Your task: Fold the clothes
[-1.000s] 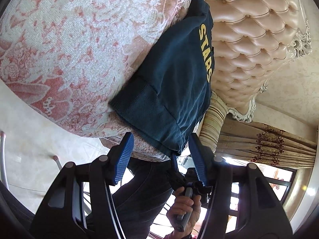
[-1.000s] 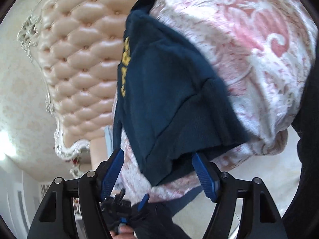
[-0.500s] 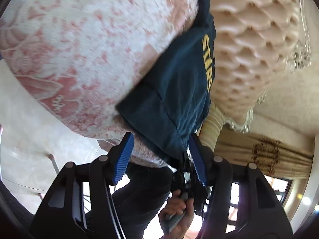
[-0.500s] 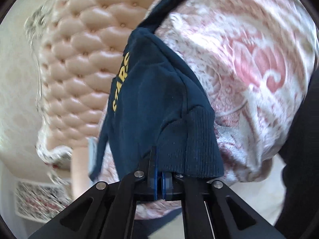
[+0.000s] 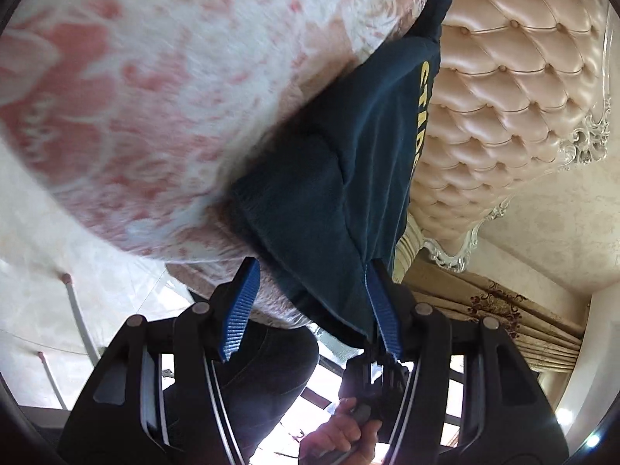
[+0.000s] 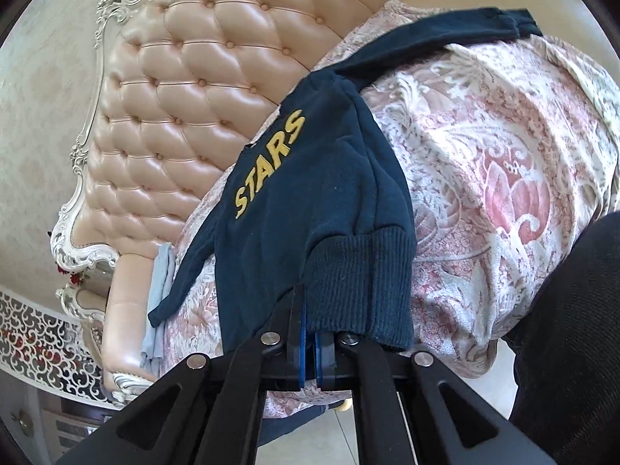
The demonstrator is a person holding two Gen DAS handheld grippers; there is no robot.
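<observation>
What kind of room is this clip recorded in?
Most likely a home bedroom, ornately furnished: a tufted headboard with a carved white frame, a pink floral bedspread with the sweater lying on it, and heavy drapes by a window.

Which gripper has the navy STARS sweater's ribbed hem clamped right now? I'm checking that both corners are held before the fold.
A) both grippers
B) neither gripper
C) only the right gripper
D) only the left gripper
C: the right gripper has its blue pads pressed together on the ribbed hem of the sweater, while the left gripper stands wide open around the other hem corner.
</observation>
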